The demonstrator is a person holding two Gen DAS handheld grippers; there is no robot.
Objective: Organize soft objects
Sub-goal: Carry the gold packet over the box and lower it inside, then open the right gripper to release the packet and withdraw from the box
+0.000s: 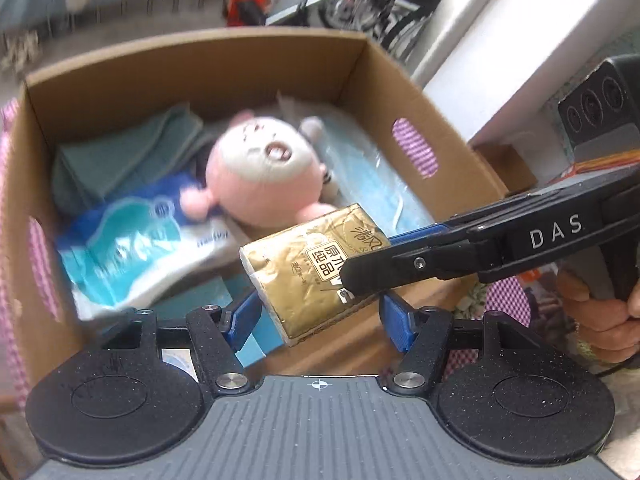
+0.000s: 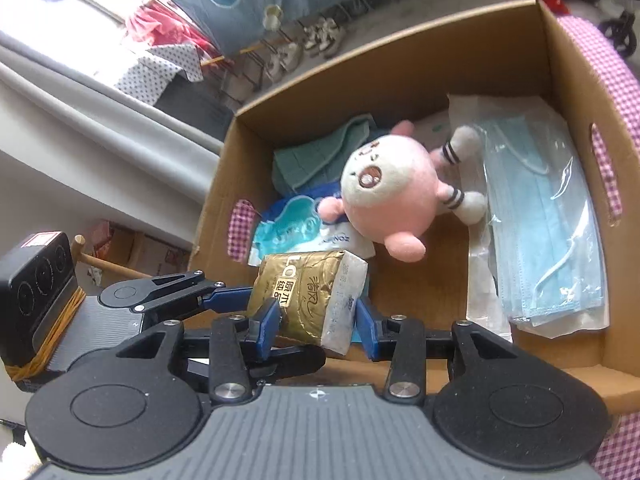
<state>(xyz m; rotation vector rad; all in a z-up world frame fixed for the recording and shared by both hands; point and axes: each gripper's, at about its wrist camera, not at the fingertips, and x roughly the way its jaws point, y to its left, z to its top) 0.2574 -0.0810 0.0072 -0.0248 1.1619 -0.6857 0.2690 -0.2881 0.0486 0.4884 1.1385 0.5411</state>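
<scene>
A gold tissue pack hangs over the near edge of a cardboard box. My right gripper is shut on the pack; in the left wrist view its fingers reach in from the right. My left gripper has its blue pads on either side of the pack; whether they press it is unclear. It also shows in the right wrist view. In the box lie a pink plush toy, a blue tissue pack, a green cloth and bagged face masks.
The box stands on a pink checked cloth. A white wall or pillar rises to the right of the box. Bicycles and shoes stand on the floor behind.
</scene>
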